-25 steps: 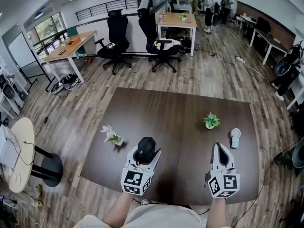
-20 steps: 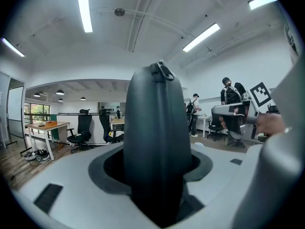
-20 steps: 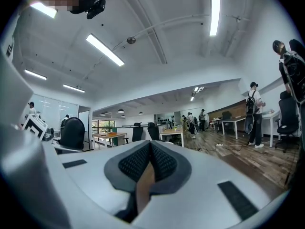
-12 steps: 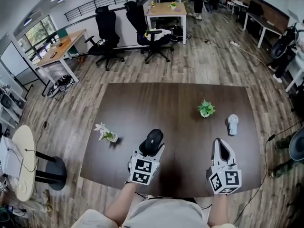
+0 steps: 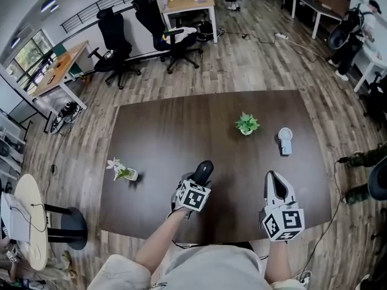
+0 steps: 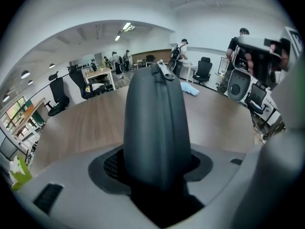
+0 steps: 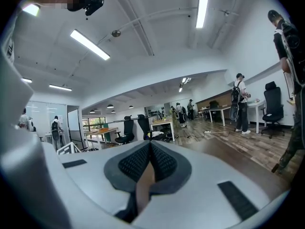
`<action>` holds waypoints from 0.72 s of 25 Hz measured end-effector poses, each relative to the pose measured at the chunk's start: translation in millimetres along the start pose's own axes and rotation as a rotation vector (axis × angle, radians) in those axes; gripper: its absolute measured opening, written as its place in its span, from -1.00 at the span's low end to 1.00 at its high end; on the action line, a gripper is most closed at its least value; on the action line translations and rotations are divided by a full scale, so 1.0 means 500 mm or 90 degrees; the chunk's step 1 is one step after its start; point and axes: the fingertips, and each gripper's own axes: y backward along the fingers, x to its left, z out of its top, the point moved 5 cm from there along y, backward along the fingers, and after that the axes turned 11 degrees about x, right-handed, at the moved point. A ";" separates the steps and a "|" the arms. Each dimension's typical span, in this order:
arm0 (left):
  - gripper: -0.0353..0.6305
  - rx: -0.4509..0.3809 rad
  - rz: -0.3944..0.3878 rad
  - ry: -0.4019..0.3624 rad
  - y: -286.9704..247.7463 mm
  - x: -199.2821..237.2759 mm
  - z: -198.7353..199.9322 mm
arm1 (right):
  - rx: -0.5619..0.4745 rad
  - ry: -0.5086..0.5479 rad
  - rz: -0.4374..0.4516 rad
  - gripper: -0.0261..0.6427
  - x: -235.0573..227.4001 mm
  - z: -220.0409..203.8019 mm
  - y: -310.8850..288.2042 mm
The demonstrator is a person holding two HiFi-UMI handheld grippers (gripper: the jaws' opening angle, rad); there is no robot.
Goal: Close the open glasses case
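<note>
Dark brown worktop [image 5: 169, 132]: left hand-held gripper [image 5: 198, 181] clamps black glasses case [image 6: 157, 123]; right hand-held gripper [image 5: 274, 180] jaws closed together, empty.

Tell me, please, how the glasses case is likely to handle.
The glasses case holds its rounded shape between the left gripper's jaws, so it is probably stiff. Its smooth, curved shell may slip or rock on the table.

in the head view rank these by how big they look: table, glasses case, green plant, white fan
1. table, by far the largest
2. green plant and glasses case: too alike to rank, and the case is only partly in sight
3. white fan, the slimmest
</note>
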 end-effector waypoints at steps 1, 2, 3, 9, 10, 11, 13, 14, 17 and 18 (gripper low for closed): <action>-0.07 0.024 -0.002 -0.004 -0.022 -0.004 -0.009 | 0.004 -0.004 0.000 -0.92 -0.001 -0.005 0.002; -0.07 0.044 0.000 -0.009 -0.042 -0.007 -0.017 | 0.007 -0.007 0.000 -0.92 -0.001 -0.009 0.003; -0.07 0.061 0.005 -0.013 -0.059 -0.007 -0.023 | 0.009 -0.009 0.000 -0.92 -0.001 -0.012 0.004; -0.07 0.135 0.005 -0.012 -0.124 -0.012 -0.050 | 0.015 -0.015 0.004 -0.92 0.001 -0.018 -0.002; -0.07 0.140 -0.005 0.001 -0.129 -0.012 -0.054 | 0.016 -0.016 0.005 -0.92 0.002 -0.020 -0.003; -0.07 0.140 -0.013 0.016 -0.130 -0.009 -0.055 | 0.016 -0.017 0.006 -0.92 0.002 -0.021 -0.004; -0.06 0.132 -0.029 0.046 -0.127 0.002 -0.053 | 0.018 -0.018 0.008 -0.92 0.002 -0.022 -0.008; -0.06 0.132 -0.040 0.056 -0.127 0.004 -0.054 | 0.020 -0.019 0.009 -0.92 0.003 -0.022 -0.010; -0.06 0.135 -0.041 0.050 -0.126 0.010 -0.054 | 0.021 -0.017 0.016 -0.92 0.011 -0.022 -0.017; -0.06 0.133 -0.036 0.048 -0.124 0.012 -0.051 | 0.021 -0.016 0.018 -0.92 0.014 -0.021 -0.019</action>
